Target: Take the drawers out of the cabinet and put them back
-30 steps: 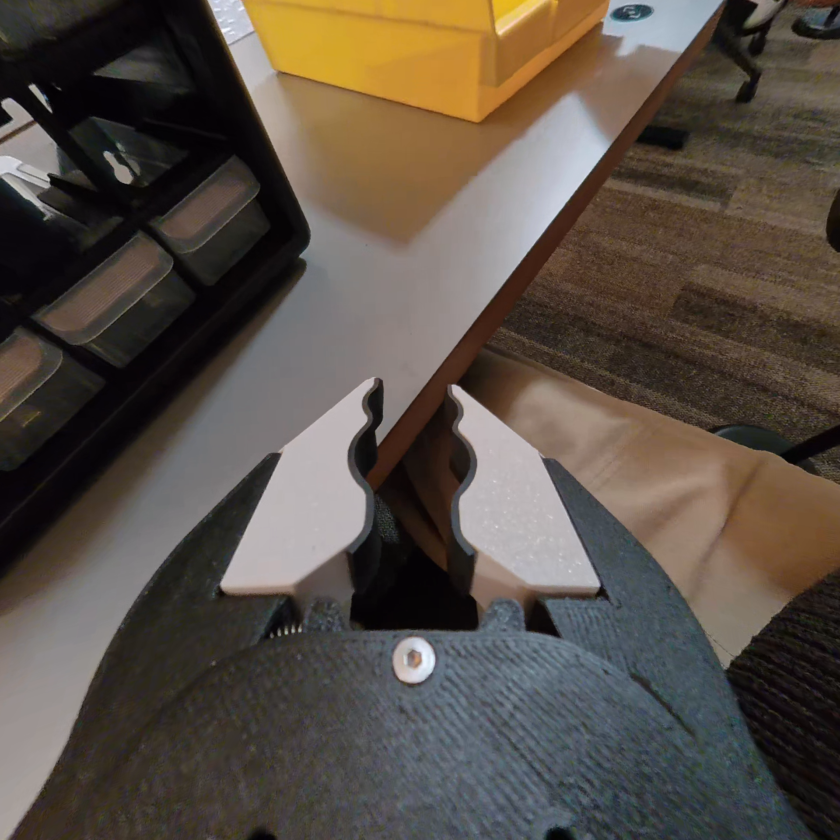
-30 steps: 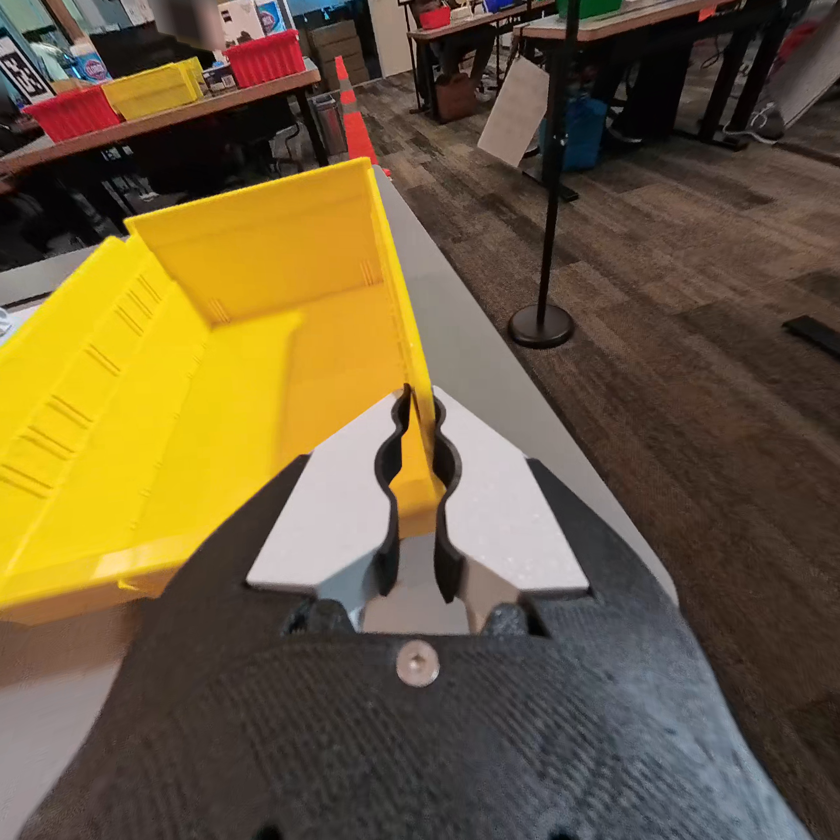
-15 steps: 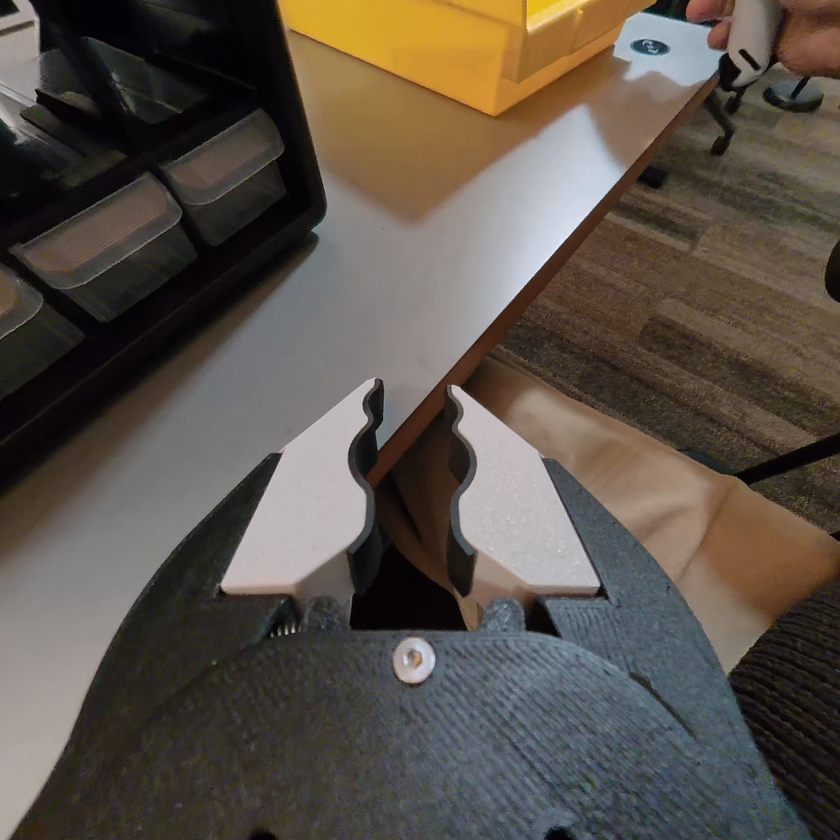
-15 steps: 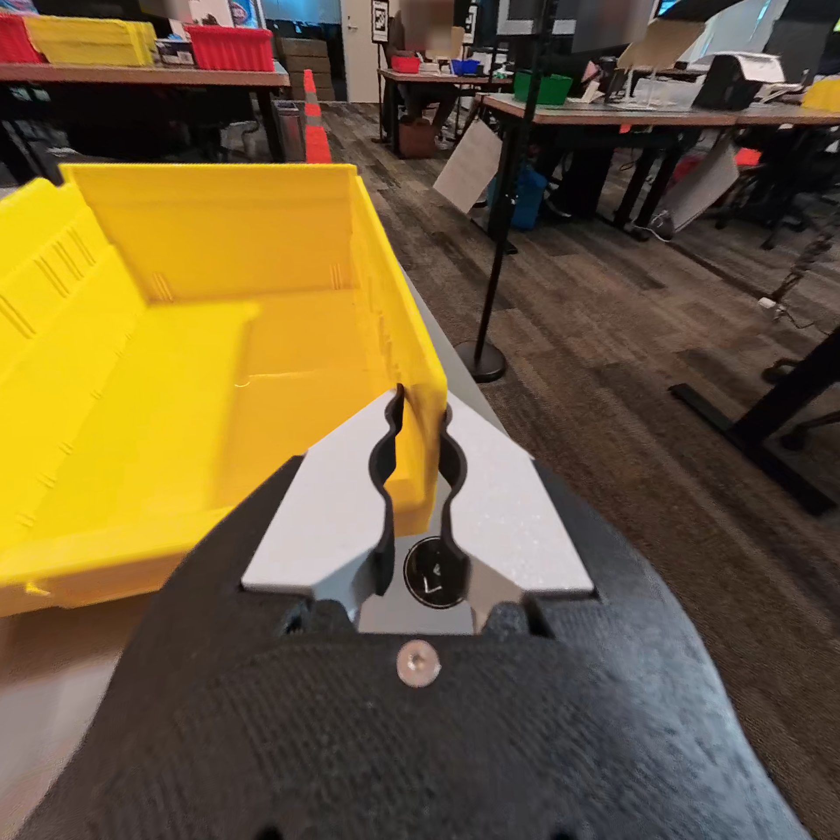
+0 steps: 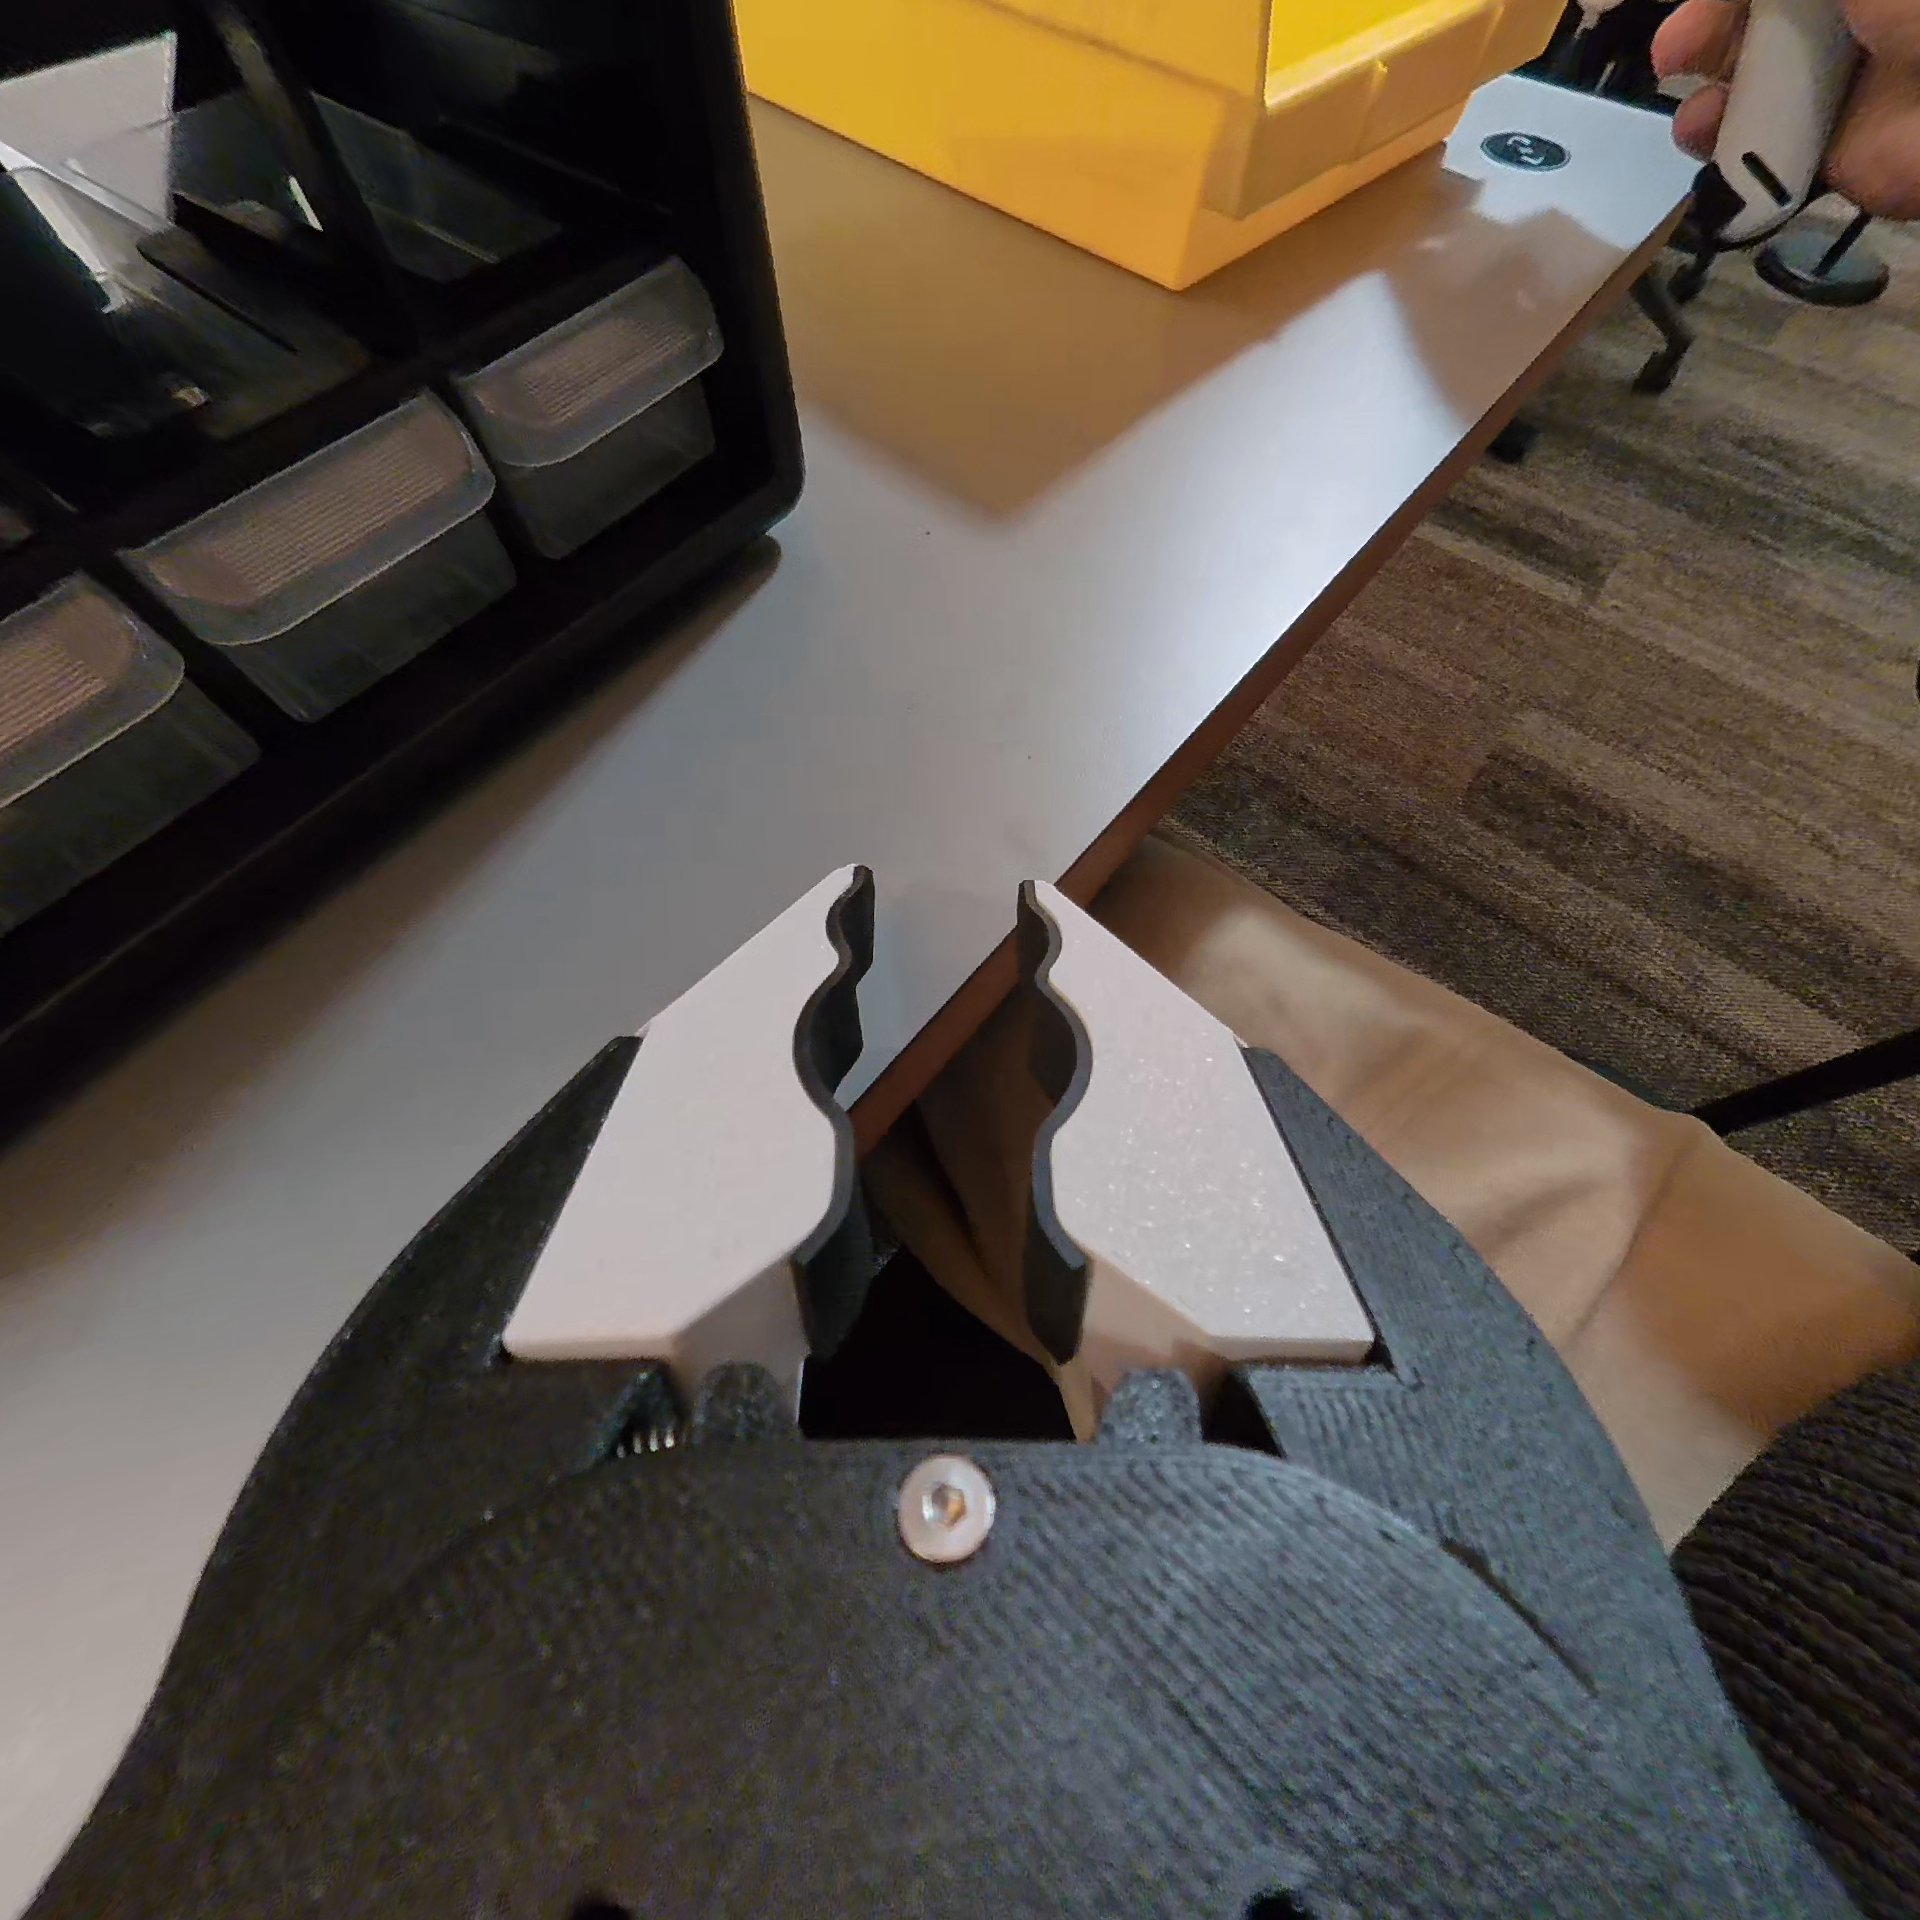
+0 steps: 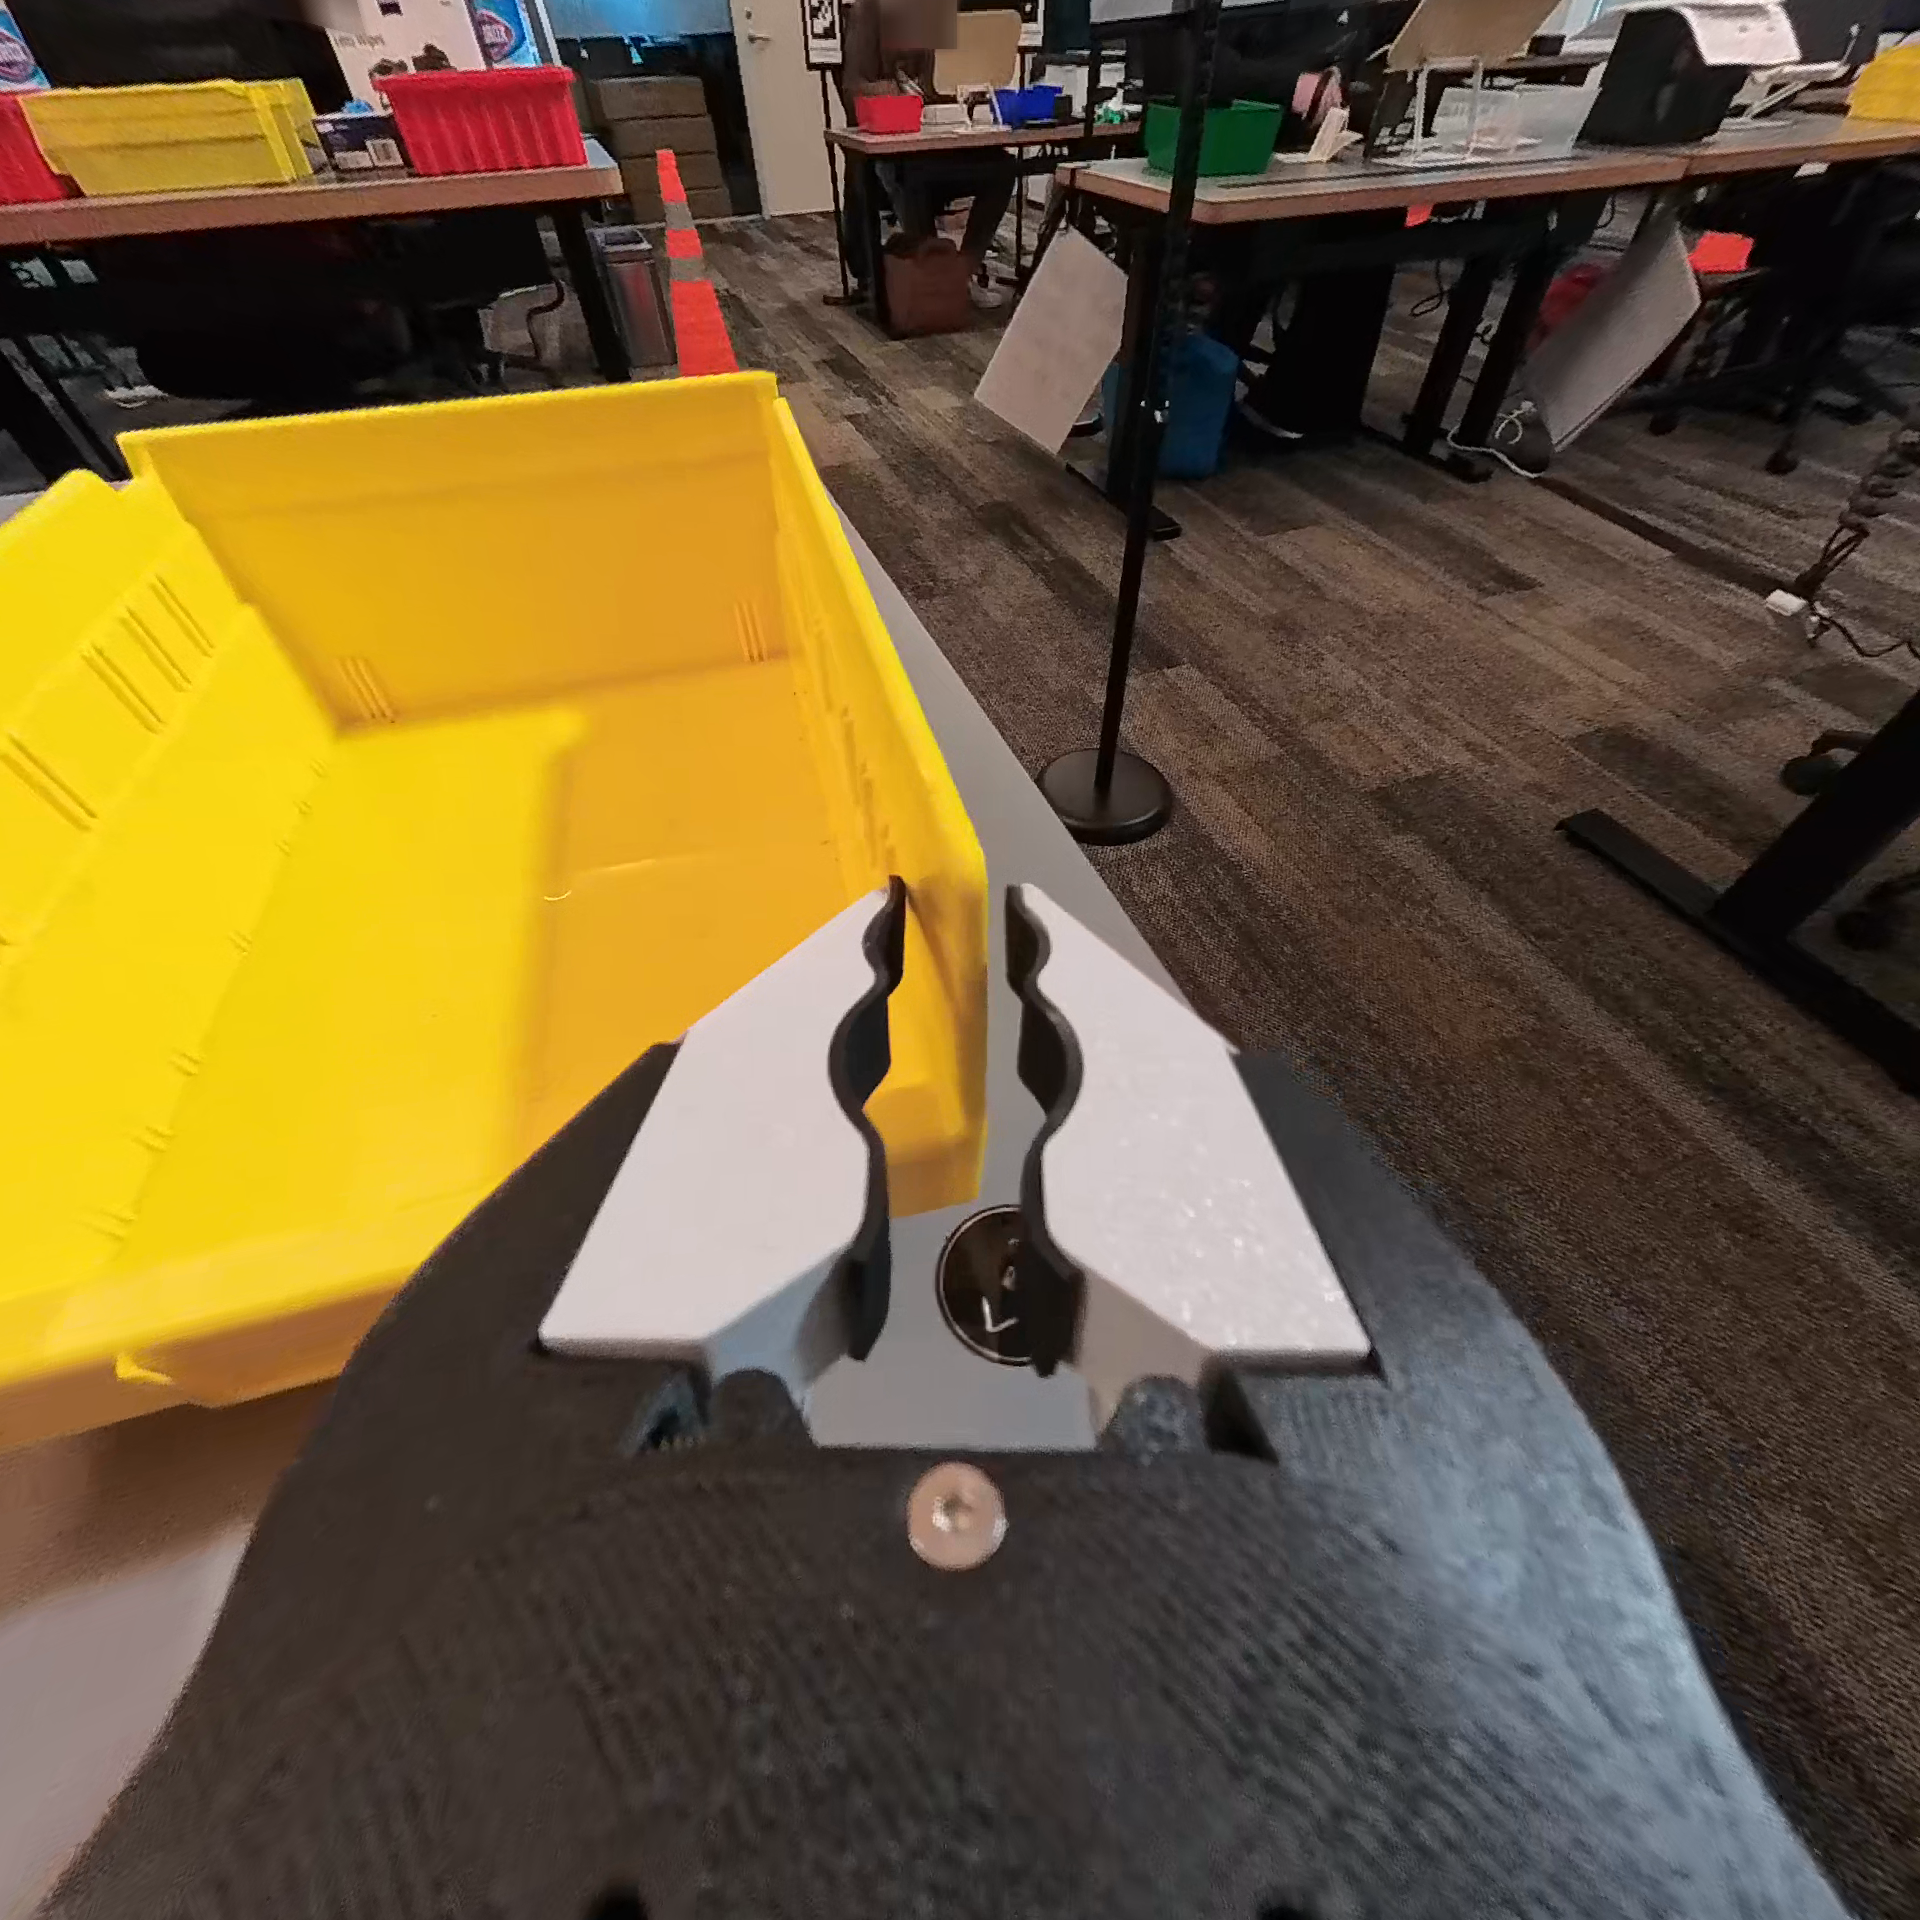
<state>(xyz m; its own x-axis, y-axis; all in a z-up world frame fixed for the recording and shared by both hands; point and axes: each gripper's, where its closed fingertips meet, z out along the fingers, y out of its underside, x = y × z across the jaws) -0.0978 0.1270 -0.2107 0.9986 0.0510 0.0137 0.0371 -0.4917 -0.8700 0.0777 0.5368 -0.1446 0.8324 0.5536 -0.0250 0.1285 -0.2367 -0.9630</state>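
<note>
Cabinet (image 5: 395,343), a black plastic frame of small compartments, stands on the grey table (image 5: 935,644) and holds clear plastic drawers (image 5: 312,551) pushed into its lower row; some upper slots look dark and I cannot tell whether they are filled. Beside the cabinet, farther along the table, sits a large empty yellow plastic bin (image 6: 416,831). The left gripper (image 5: 940,894) hangs over the table's front edge near the cabinet, jaws apart and holding nothing. The right gripper (image 6: 954,894) is well apart from the cabinet, at the bin's near corner, jaws parted with the bin wall between them but not pinched. A round black disc (image 6: 987,1299) lies on the table just beside that corner.
</note>
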